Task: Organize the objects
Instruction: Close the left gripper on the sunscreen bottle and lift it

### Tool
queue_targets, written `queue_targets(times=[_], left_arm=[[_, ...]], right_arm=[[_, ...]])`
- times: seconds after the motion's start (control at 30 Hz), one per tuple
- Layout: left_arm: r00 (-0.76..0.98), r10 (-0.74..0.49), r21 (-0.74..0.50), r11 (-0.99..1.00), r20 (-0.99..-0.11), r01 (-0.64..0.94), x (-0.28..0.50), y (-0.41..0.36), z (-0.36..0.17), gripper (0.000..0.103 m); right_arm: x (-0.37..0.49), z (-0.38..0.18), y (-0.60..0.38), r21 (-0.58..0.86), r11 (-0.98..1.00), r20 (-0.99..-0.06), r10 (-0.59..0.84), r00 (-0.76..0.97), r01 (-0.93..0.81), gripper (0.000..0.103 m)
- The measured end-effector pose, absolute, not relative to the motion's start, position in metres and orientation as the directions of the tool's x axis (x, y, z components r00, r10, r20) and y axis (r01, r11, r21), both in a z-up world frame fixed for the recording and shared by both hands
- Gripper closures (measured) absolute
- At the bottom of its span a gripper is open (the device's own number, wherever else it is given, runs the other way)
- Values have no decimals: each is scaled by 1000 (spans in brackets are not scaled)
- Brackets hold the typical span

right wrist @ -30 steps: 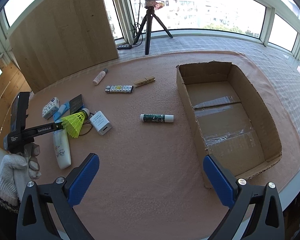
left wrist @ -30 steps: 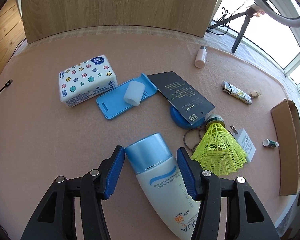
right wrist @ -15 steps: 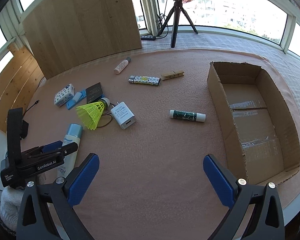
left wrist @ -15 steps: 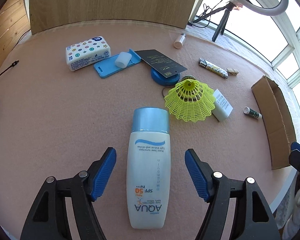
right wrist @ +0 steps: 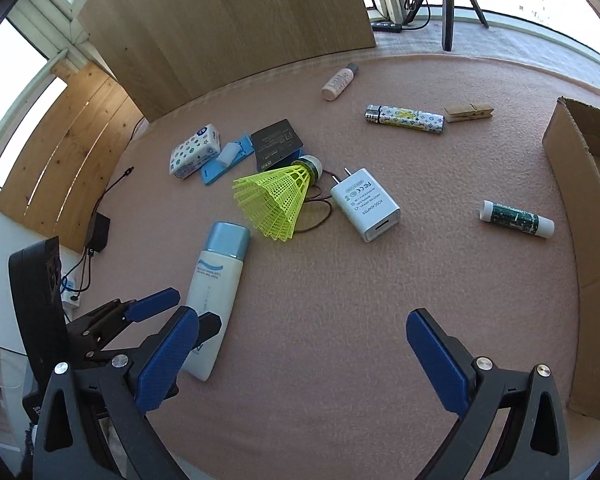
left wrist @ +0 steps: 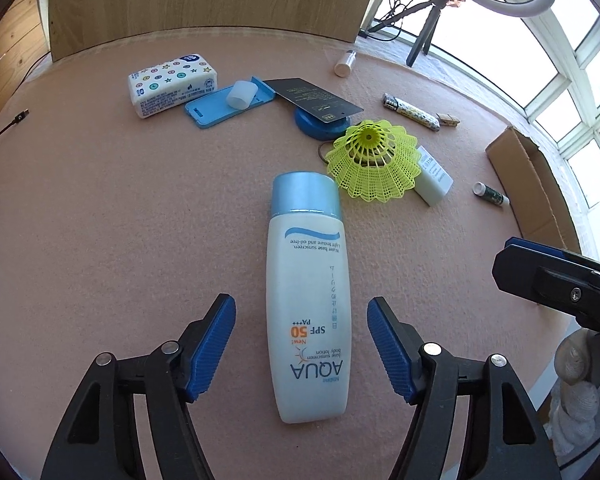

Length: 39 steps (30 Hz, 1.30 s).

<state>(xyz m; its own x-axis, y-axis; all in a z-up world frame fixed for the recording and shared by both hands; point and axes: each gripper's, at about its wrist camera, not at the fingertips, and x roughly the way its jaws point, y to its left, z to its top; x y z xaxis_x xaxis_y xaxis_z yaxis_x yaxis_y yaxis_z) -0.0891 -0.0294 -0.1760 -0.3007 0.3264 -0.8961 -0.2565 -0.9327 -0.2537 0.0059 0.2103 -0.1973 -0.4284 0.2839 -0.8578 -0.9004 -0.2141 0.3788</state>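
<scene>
A white sunscreen bottle (left wrist: 306, 280) with a blue cap lies flat on the pink table. Its lower half lies between the fingers of my left gripper (left wrist: 300, 308). The jaws are closing, and both blue pads stand clear of the bottle's sides. In the right wrist view the bottle (right wrist: 216, 280) lies at the lower left with the left gripper (right wrist: 192, 310) over its base. My right gripper (right wrist: 302, 320) stands wide open above bare cloth, with nothing between its fingers. The open cardboard box (right wrist: 580, 200) is at the right edge.
A yellow shuttlecock (right wrist: 276, 200), a white charger (right wrist: 366, 204), a hair band, a green tube (right wrist: 516, 218), a lighter (right wrist: 404, 118), a clothespin (right wrist: 468, 112) and a small bottle (right wrist: 338, 82) lie scattered. A tissue pack (left wrist: 172, 84), a blue case (left wrist: 228, 104) and a black card (left wrist: 316, 98) lie at the back.
The left gripper drew back from the bottle's cap toward its base, and its jaws spread away from the bottle. The right gripper swung left and lower toward the scattered objects.
</scene>
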Motion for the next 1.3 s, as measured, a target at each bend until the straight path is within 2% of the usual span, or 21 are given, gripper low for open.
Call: queue_targets(times=[0.13, 0.23, 0.33, 0.37, 0.4, 0.47, 0.6, 0.83, 1.03, 1.3], left_arm=[[-278, 360, -293, -922, -891, -254, -88, -33, -180, 39], [-258, 383, -321, -913, -887, -254, -87, -34, -185, 46], [-247, 400, -341, -906, -882, -251, -87, -34, -188, 51], [-216, 425, -349, -882, -879, -317, -87, -34, -188, 52], [-214, 431, -355, -880, -877, -317, -88, -34, -188, 53], [-209, 441, -368, -876, -873, -312, -88, -34, -189, 56], [-196, 457, -380, -864, -867, -331, -87, -34, -190, 59], [-187, 473, -392, -851, -861, -350, -83, -35, -190, 60], [-192, 476, -391, -848, -858, -357, -78, -32, -185, 60], [-204, 505, -378, -809, -839, -450, -63, -8, -156, 61]], right_arm=[[-8, -213, 221, 452, -195, -848, 207, -487, -870, 2], [-19, -227, 228, 509, -177, -833, 145, -534, -842, 12], [-31, -239, 234, 529, -164, -832, 96, -547, -833, 14], [-35, -241, 234, 537, -166, -828, 84, -555, -827, 17], [-39, -243, 235, 543, -169, -825, 76, -560, -823, 20], [-48, -247, 236, 548, -177, -823, 58, -565, -817, 31], [-57, -250, 239, 550, -180, -822, 56, -566, -816, 35], [-68, -253, 239, 575, -193, -808, 19, -589, -795, 57], [-67, -254, 235, 578, -185, -806, 27, -592, -795, 59], [-41, -228, 223, 585, -174, -789, 104, -606, -792, 59]])
